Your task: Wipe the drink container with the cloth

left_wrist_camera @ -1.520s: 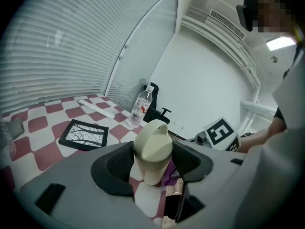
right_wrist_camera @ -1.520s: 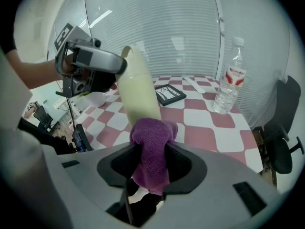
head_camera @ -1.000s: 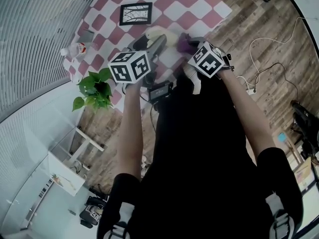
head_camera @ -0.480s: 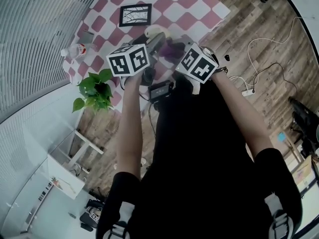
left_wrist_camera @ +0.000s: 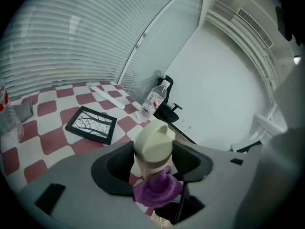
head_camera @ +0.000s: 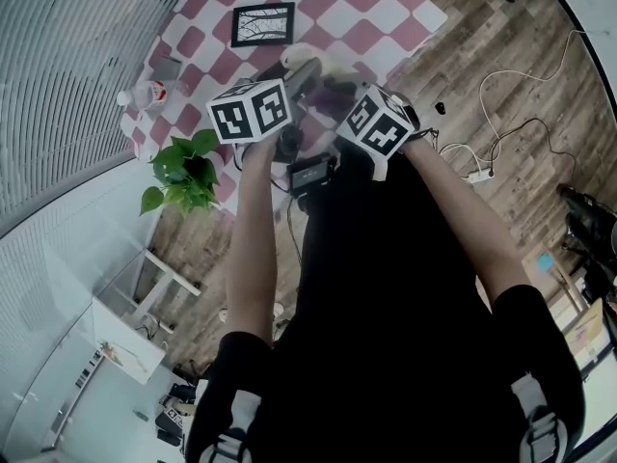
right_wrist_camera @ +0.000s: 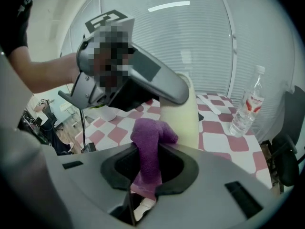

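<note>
The cream drink container (left_wrist_camera: 153,140) with its domed lid sits upright between the jaws of my left gripper (left_wrist_camera: 153,159), whose pads press on its sides above the checkered table. In the head view the container (head_camera: 301,58) shows just beyond the left gripper (head_camera: 301,77). My right gripper (right_wrist_camera: 150,168) is shut on a purple cloth (right_wrist_camera: 148,151), whose bunched top rests against the container's side (right_wrist_camera: 183,116). That cloth (left_wrist_camera: 158,191) shows just below the lid in the left gripper view. The right gripper (head_camera: 337,96) stands close beside the left one.
A black picture frame (head_camera: 262,25) lies on the red-and-white checkered table (head_camera: 386,22). A clear water bottle (right_wrist_camera: 248,104) stands at the far side and another bottle (head_camera: 145,97) lies at the left edge. A potted plant (head_camera: 183,167) sits by the near-left corner.
My right gripper has moved left with the purple cloth, up against the container. The left gripper and the container have stayed where they were.
</note>
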Available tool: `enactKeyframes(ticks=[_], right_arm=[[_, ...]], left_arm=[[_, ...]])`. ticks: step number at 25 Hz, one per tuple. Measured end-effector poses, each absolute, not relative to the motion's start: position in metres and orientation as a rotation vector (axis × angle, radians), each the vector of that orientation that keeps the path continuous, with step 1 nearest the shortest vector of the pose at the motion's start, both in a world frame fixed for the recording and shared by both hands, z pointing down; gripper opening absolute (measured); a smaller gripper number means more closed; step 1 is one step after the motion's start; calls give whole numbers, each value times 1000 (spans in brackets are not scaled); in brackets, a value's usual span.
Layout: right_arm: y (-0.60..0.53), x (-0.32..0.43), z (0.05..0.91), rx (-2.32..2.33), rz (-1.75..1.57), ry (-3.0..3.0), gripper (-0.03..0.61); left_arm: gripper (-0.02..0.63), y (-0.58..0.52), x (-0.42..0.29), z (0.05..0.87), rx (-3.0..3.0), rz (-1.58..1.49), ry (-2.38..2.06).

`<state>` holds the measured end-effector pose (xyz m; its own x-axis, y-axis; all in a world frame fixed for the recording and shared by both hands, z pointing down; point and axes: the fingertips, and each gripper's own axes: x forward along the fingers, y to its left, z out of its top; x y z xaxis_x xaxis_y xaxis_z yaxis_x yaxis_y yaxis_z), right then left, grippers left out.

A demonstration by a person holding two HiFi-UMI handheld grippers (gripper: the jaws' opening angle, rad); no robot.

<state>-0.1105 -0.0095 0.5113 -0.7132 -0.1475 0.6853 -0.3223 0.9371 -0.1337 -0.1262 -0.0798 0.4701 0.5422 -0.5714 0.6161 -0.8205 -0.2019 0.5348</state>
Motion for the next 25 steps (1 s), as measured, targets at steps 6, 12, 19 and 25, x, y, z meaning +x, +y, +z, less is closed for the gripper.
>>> enactKeyframes(ticks=[6,12,19,25], right_arm=[[-3,-88,556,348,334,-2265,91],[-2,-69,578,393,414,-2216,89],[-14,-44,580,515,488,-2167,89],[-34,-20,581,641,523,-2105,89]], left_arm=[[270,-80,-127,470,1899,353,-1141],[270,-81,-128,472,1911,354,-1130],[270,-78,-128,472,1961,362,-1106],[270,-68,-119,468,2104,406,-1055]])
